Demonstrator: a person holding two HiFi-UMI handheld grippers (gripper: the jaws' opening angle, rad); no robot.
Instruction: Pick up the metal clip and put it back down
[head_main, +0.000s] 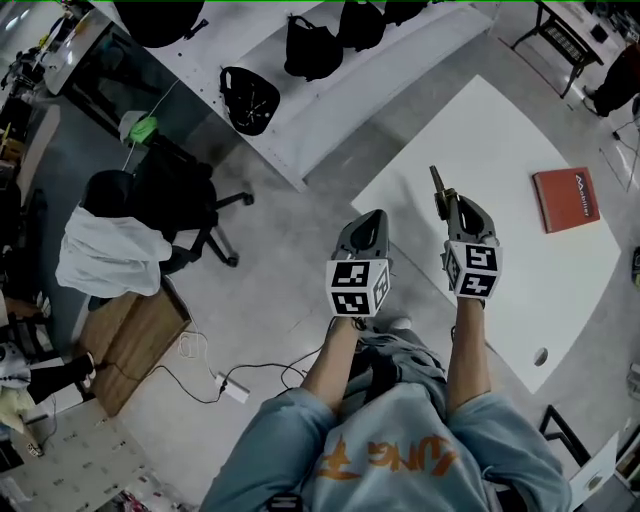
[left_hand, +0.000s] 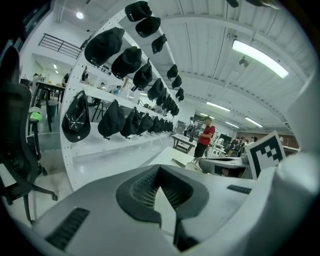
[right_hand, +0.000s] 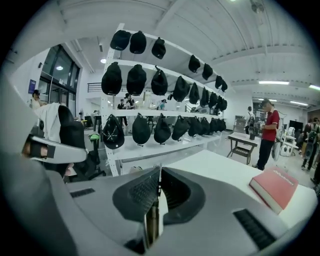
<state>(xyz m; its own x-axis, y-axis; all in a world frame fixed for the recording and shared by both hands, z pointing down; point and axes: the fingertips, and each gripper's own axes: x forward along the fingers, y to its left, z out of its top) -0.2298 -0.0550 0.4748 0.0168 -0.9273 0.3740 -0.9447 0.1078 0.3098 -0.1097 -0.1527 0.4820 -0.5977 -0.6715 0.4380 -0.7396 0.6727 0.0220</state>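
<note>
Long ceiling strip lights (left_hand: 260, 59) fill the room with bright, even, cool light that throws only soft shadows on the white table (head_main: 480, 140), while both gripper views bulge and darken toward their rounded edges and the near grey fingers (right_hand: 136, 194) look soft and blurred.

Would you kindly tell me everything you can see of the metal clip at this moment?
The metal clip is a thin, narrow piece of dull, brassy-looking metal. The right gripper is shut on it: in the right gripper view it stands edge-on between the dark ribbed pads, and in the head view its end sticks out past the jaw tips. It is held over the white table, touching only the pads as far as shows. Its finer shape is too small to tell.
</note>
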